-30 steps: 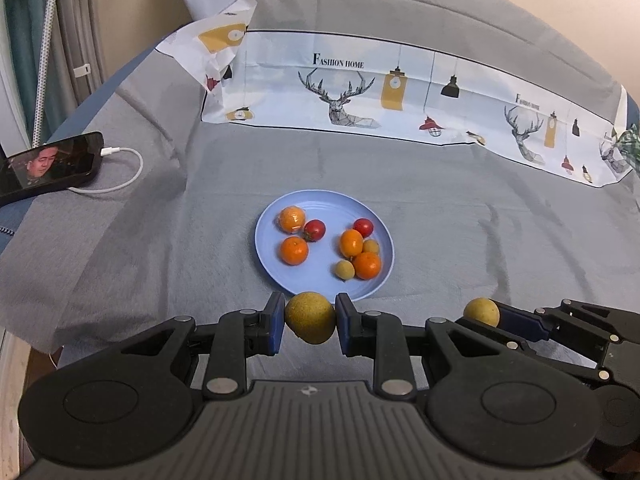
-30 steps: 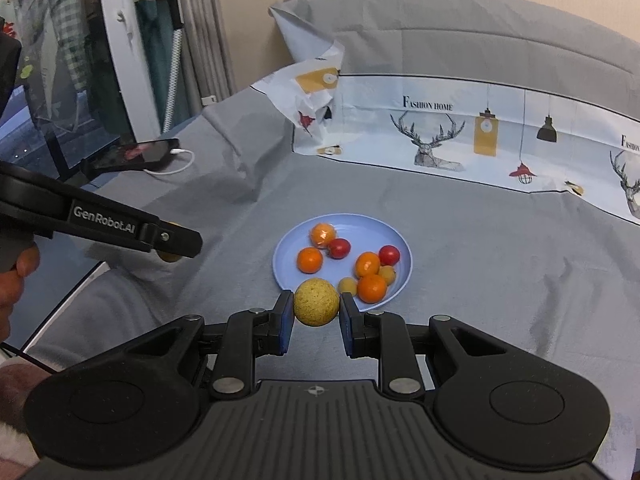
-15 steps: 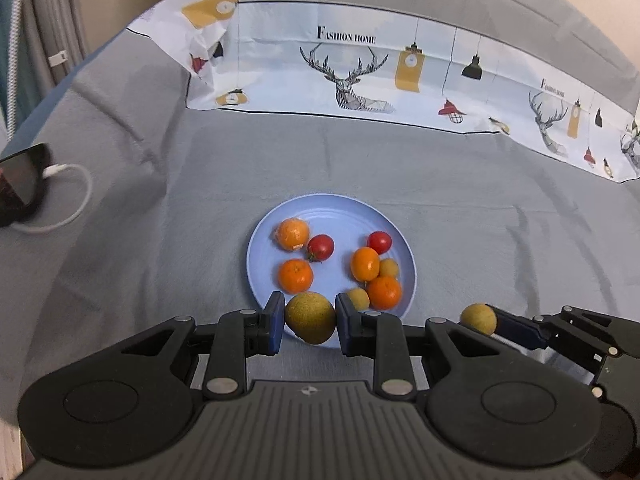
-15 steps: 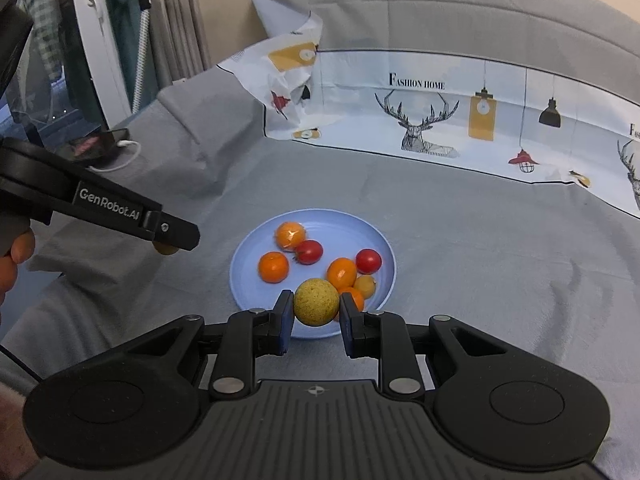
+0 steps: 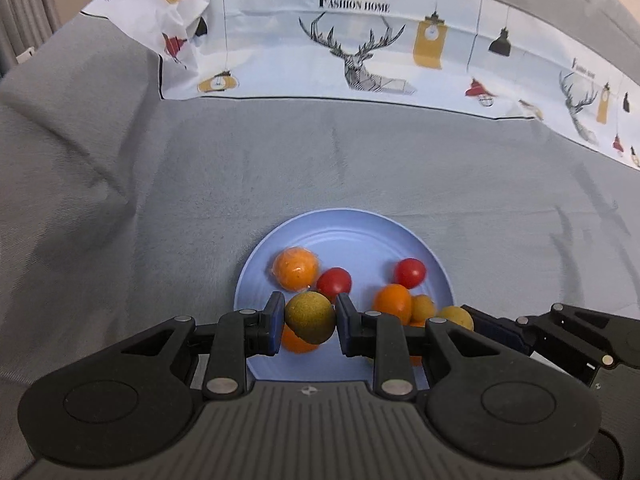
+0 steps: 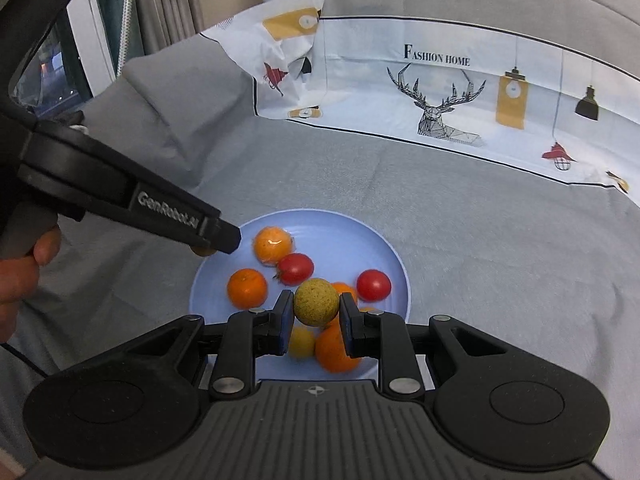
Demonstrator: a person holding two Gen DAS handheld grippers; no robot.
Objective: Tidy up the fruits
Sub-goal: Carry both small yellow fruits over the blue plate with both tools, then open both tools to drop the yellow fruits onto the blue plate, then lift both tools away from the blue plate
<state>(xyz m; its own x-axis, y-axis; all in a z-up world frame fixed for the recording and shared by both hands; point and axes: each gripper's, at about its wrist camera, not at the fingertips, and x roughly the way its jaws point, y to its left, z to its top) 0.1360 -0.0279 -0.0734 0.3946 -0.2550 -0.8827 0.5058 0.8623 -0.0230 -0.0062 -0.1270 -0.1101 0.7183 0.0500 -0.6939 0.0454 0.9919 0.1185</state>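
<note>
Two fruits held over plate

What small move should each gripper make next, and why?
Probably lower a little more, then open. The left gripper is shut on a greenish-brown fruit, the right gripper on a yellow-green fruit; both hang over the blue plate, where other fruits already lie.

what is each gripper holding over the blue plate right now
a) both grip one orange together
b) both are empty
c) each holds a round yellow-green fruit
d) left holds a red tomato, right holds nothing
c: the left gripper is clamped on a yellow-green fruit and the right gripper on its own yellow-green fruit, both above the blue plate.
</note>
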